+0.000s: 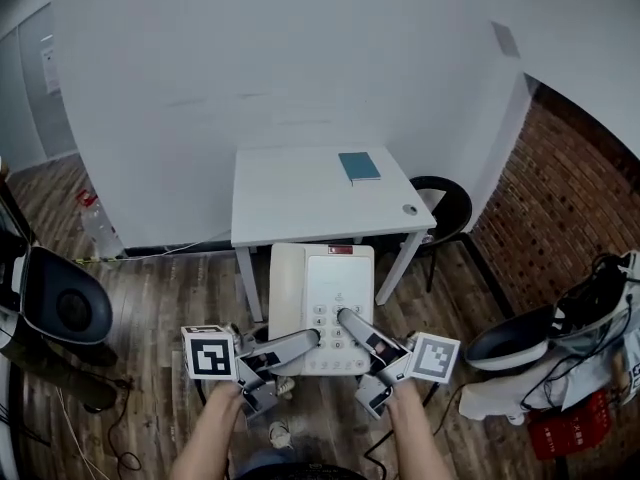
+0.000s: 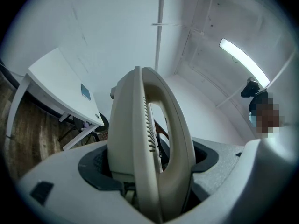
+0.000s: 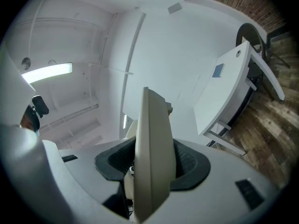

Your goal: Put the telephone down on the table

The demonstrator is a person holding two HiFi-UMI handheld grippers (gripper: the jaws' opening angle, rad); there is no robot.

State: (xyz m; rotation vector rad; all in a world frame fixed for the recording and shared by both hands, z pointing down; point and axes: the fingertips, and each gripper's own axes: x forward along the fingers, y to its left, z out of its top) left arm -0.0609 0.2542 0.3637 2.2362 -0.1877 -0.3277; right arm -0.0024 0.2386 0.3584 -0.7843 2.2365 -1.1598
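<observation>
Wood-plank floor (image 1: 160, 298) and a white square table (image 1: 290, 203) bearing a blue booklet (image 1: 359, 166) are recorded; the smooth beige plastic telephone (image 1: 322, 288), its red label (image 1: 340, 250) unreadable, is held in the air short of the table, clamped by the left gripper (image 1: 313, 337) and the right gripper (image 1: 346, 317).

Head view looked steeply down over the telephone (image 1: 322, 288) toward the table (image 1: 290, 198), while both gripper views pressed close against the telephone, that same table beyond.
</observation>
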